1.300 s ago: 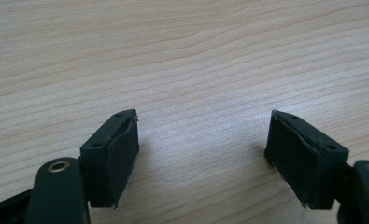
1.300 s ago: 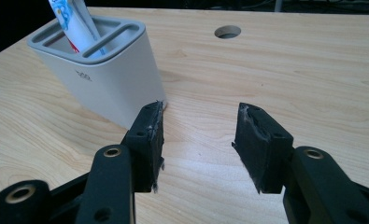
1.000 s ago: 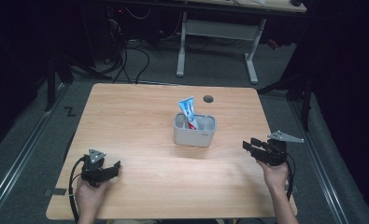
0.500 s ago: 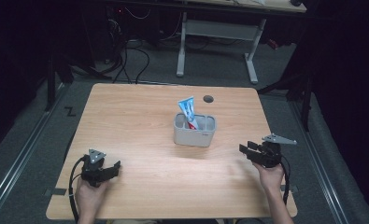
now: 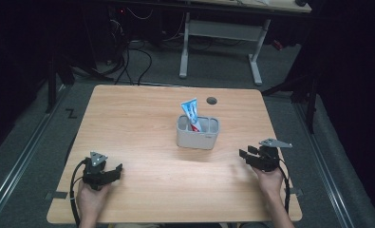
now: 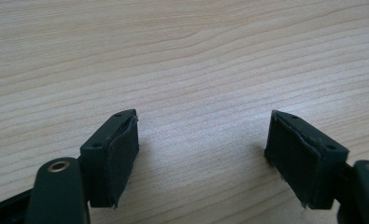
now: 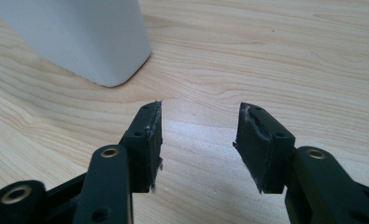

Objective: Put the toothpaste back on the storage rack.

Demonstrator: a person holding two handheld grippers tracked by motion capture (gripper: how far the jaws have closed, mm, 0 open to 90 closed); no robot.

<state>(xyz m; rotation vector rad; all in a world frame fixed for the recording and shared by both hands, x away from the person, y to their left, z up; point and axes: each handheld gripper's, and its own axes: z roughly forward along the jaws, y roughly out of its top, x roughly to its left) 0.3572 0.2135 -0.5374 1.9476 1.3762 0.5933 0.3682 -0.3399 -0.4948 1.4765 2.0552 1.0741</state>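
While we held both grippers low over the table (image 5: pixel 142 123), their jaws stood apart with nothing between them. Our left gripper (image 6: pixel 203 140) sat near the front left corner, above bare wood. Our right gripper (image 7: pixel 198 128) sat near the front right edge, pointing toward the grey holder (image 5: pixel 197 133) at the table's middle, well apart from it. A blue and white tube (image 5: pixel 191 113) leaned upright inside that holder.
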